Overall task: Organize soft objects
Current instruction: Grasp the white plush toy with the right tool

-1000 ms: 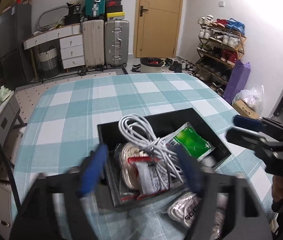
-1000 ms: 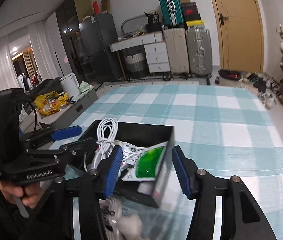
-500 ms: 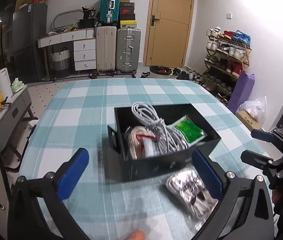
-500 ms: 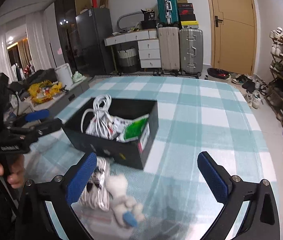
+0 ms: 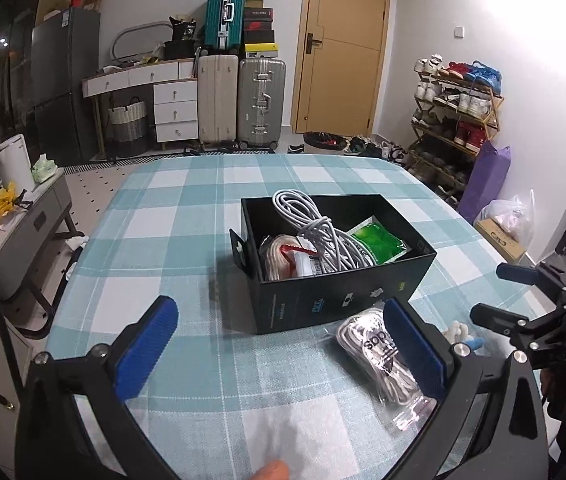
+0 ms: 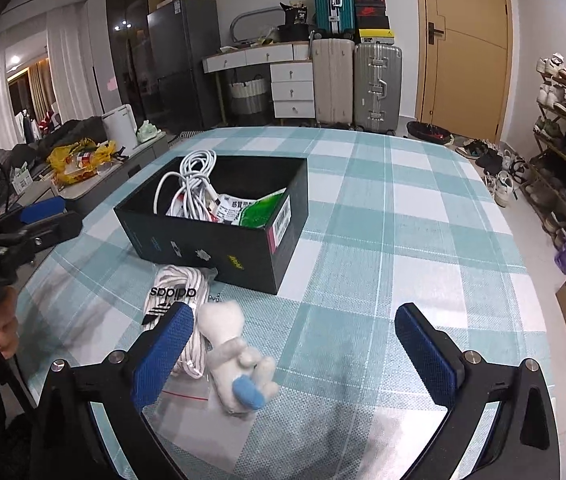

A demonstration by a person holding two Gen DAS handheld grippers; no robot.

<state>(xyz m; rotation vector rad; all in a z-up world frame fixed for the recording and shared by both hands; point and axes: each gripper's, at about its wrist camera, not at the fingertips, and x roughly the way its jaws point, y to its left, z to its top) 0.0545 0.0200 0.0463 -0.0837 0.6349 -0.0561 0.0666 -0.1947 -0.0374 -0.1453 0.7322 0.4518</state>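
A black box stands on the checked table and holds a white cable bundle, a green packet and a red-and-white packet. In front of it lie a bagged white adidas item and a small white plush toy. My left gripper is open and empty, near the box's front. My right gripper is open and empty above the plush toy; it also shows in the left wrist view.
The teal checked tablecloth covers the table. Beyond it stand suitcases, white drawers, a door and a shoe rack. A low grey cabinet stands left of the table.
Both grippers have pulled back from the box and opened wide. The bagged adidas item and the plush toy now lie in plain view in front of the box.
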